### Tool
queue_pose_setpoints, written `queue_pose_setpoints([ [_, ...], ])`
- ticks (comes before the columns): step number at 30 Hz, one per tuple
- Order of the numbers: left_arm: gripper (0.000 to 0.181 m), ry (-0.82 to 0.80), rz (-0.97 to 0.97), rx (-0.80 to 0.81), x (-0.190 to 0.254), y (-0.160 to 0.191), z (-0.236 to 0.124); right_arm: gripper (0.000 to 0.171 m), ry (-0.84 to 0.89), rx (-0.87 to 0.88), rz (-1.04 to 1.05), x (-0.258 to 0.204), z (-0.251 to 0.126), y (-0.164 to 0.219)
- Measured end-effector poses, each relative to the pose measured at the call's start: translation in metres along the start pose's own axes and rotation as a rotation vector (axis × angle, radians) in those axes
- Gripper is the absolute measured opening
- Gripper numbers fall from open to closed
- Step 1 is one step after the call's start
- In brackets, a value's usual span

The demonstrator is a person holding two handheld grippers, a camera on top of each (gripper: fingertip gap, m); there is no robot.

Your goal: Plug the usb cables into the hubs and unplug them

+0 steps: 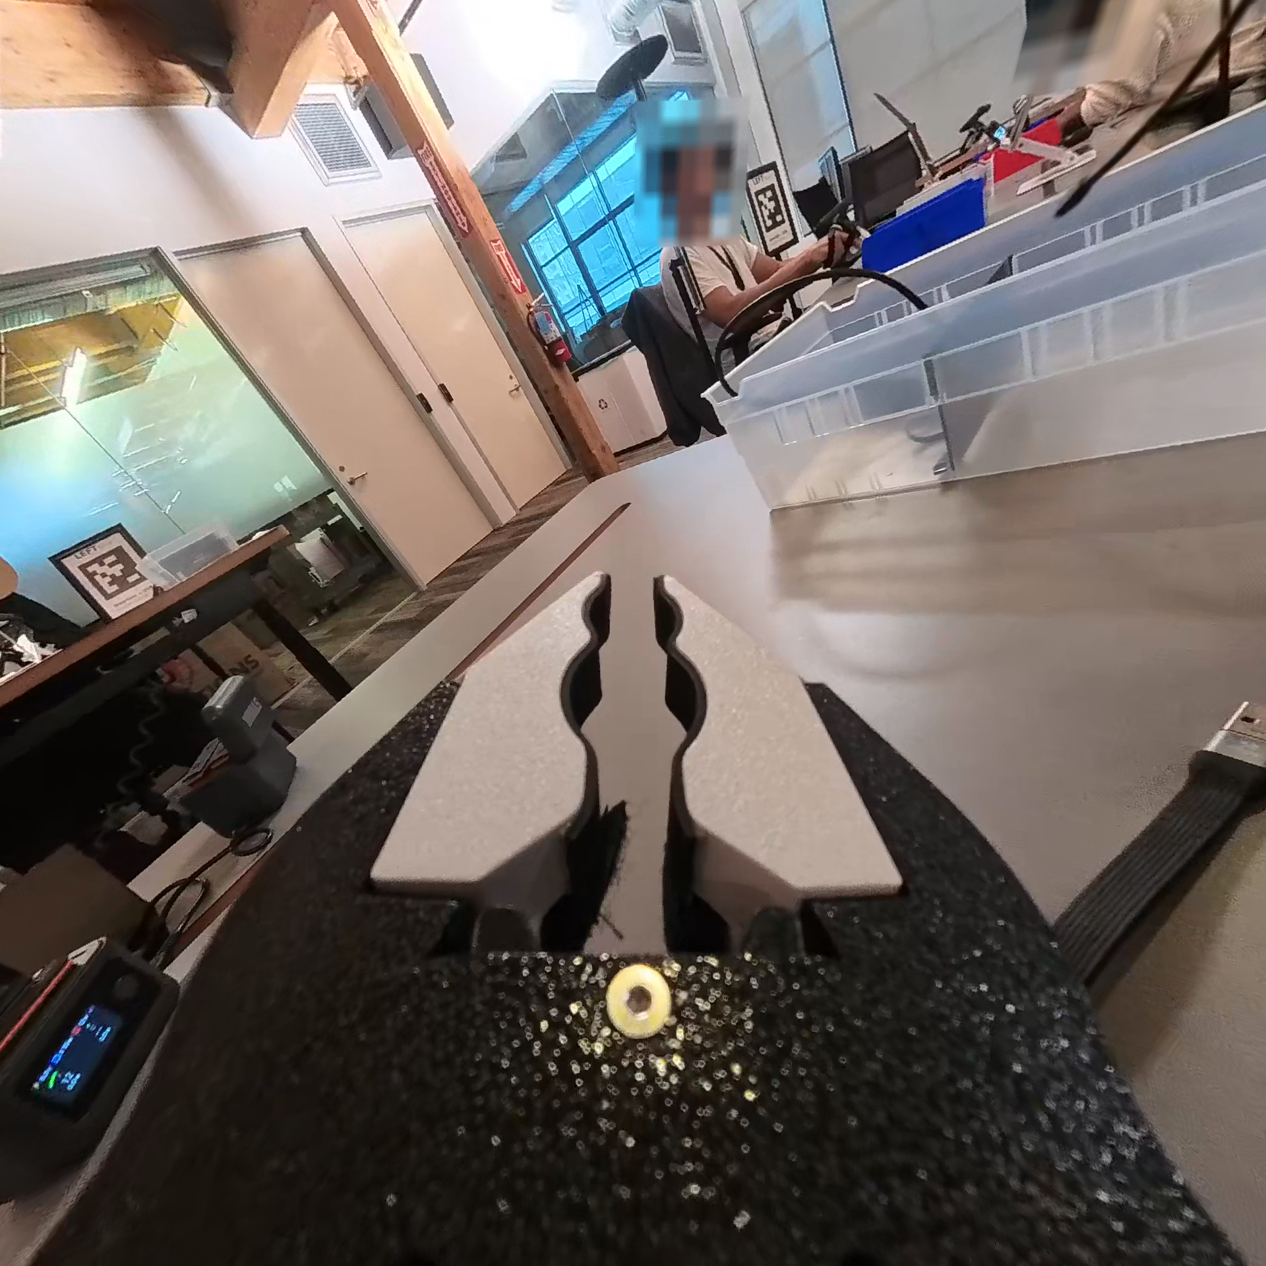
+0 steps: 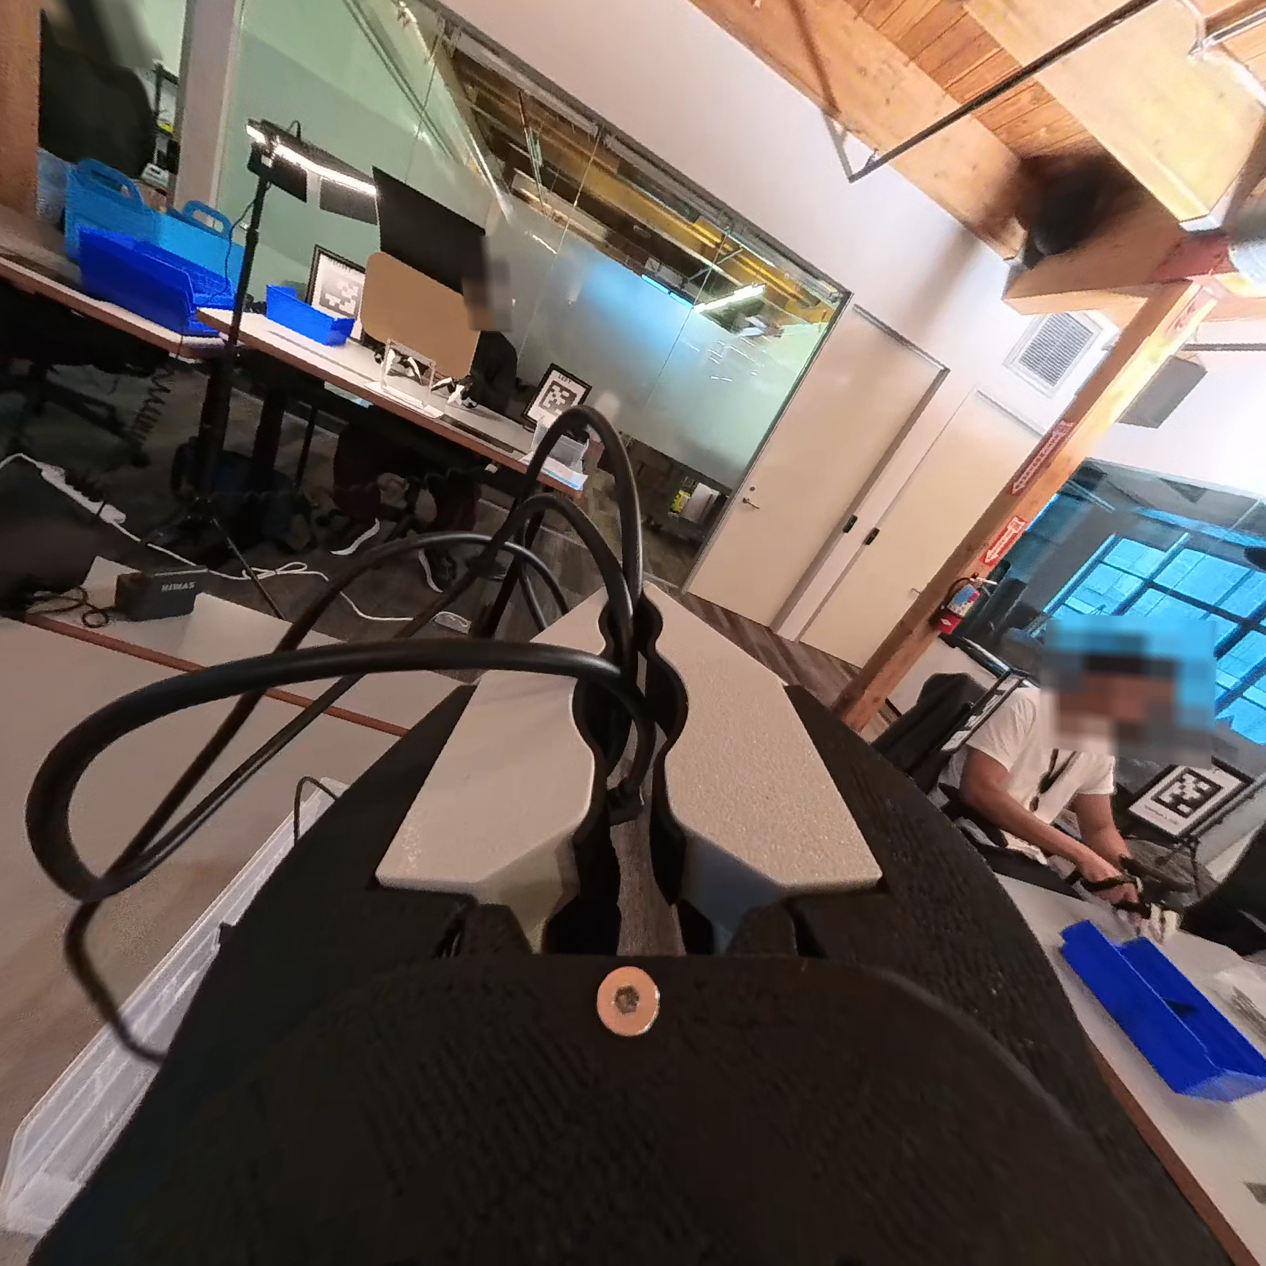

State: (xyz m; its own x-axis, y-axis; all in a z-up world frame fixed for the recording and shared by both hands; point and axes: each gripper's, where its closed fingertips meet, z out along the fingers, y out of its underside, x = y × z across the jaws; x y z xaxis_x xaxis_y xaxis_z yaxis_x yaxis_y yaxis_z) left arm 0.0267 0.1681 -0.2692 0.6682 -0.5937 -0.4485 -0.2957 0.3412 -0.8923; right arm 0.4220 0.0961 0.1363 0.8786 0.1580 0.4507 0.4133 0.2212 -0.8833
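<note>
My left gripper (image 1: 631, 589) hangs low over the grey table (image 1: 890, 685). Its jaws are almost together with only a thin slit between them, and nothing is in them. A silver USB plug (image 1: 1236, 750) on a flat ribbed black cable (image 1: 1137, 884) lies on the table to its right. My right gripper (image 2: 634, 616) is raised and tilted, and is shut on a bundle of thin black USB cables (image 2: 356, 668). The cables loop up and out to the left of its fingers. No hub shows in either view.
Clear plastic bins (image 1: 1027, 383) stand on the table ahead and to the right of the left gripper, with a black cable (image 1: 788, 301) arching over one rim. A clear bin (image 2: 123, 1069) lies below the right gripper. A blue tray (image 2: 1164, 1014) sits at the right. A person (image 1: 712, 281) sits beyond the table. About 55 cm separates my left fingertips from my right.
</note>
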Motion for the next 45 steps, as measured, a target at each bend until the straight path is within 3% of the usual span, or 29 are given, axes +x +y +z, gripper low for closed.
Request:
queue_pose_setpoints([
  [13, 0.010, 0.025, 0.009, -0.013, 0.006, 0.002, 0.001, 0.000, -0.038, -0.136, -0.009, -0.026, 0.017, 0.075],
  [21, 0.010, 0.039, 0.014, -0.023, 0.009, 0.004, 0.003, 0.000, -0.045, -0.238, -0.184, -0.053, 0.023, 0.110],
  [39, 0.010, 0.039, 0.016, -0.026, 0.009, 0.004, 0.003, 0.000, -0.080, -0.267, -0.231, -0.072, 0.032, 0.128],
  [45, 0.010, 0.039, 0.014, -0.027, 0.009, 0.004, 0.003, 0.000, -0.056, -0.319, -0.379, -0.080, 0.034, 0.144],
])
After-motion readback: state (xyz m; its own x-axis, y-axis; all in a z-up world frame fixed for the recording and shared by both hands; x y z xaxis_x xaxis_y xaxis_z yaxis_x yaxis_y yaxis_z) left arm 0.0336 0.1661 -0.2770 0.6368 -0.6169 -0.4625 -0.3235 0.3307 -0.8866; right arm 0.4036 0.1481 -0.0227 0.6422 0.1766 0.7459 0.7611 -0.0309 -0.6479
